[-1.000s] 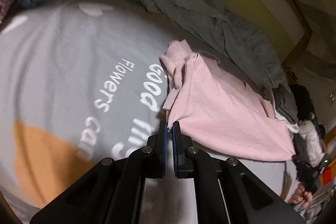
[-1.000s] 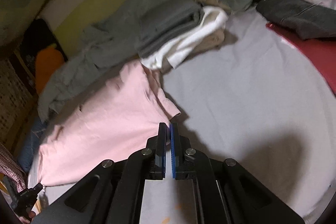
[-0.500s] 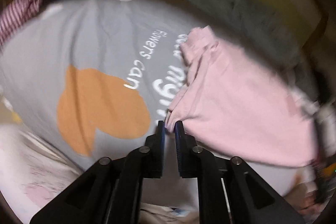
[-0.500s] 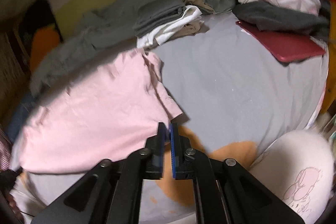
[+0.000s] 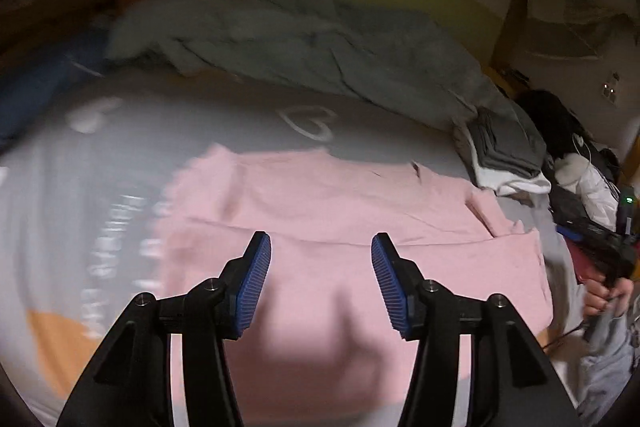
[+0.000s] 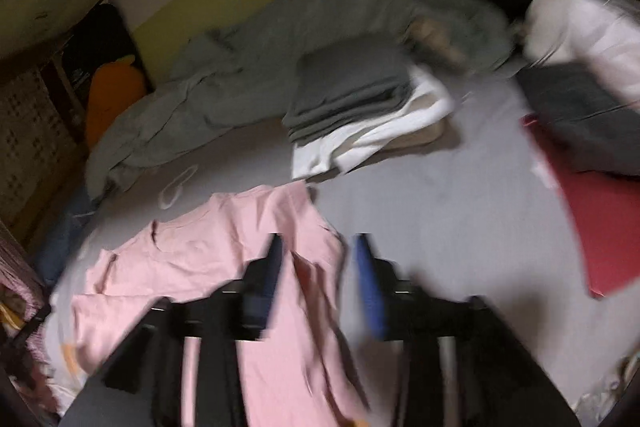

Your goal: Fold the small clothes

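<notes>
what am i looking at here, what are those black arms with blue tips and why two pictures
Those are two hand-held tongs, one in each of a person's hands; no robot is involved. Each carries a wide-angle camera looking along its blue-padded fingers, so you get one picture per hand. The left tongs and right tongs are both open and hold nothing. Below them a pink shirt lies on a grey bedsheet, its lower part folded up over itself. Behind it are a stack of folded clothes, a crumpled grey blanket and a red flat thing. The right-hand picture is blurred.
</notes>
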